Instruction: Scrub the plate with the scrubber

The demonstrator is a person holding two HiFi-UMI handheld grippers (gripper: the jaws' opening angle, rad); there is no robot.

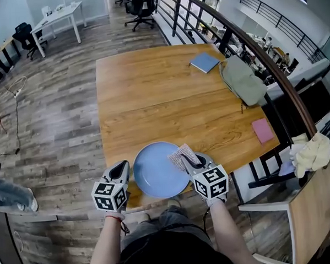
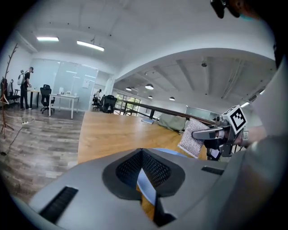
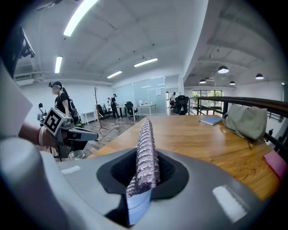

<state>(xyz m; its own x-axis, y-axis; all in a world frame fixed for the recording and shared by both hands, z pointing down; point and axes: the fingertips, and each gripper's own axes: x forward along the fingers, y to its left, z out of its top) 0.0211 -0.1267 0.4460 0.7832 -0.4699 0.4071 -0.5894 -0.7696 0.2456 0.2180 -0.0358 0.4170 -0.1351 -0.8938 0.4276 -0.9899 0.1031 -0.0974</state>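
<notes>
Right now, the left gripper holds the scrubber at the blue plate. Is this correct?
Not quite. It is the right gripper that holds the scrubber at the blue plate. The right gripper view shows the scrubber pinched between that gripper's jaws.

Bright, even light from ceiling strip lights (image 3: 78, 15); both gripper views bulge fisheye with dark corners
</notes>
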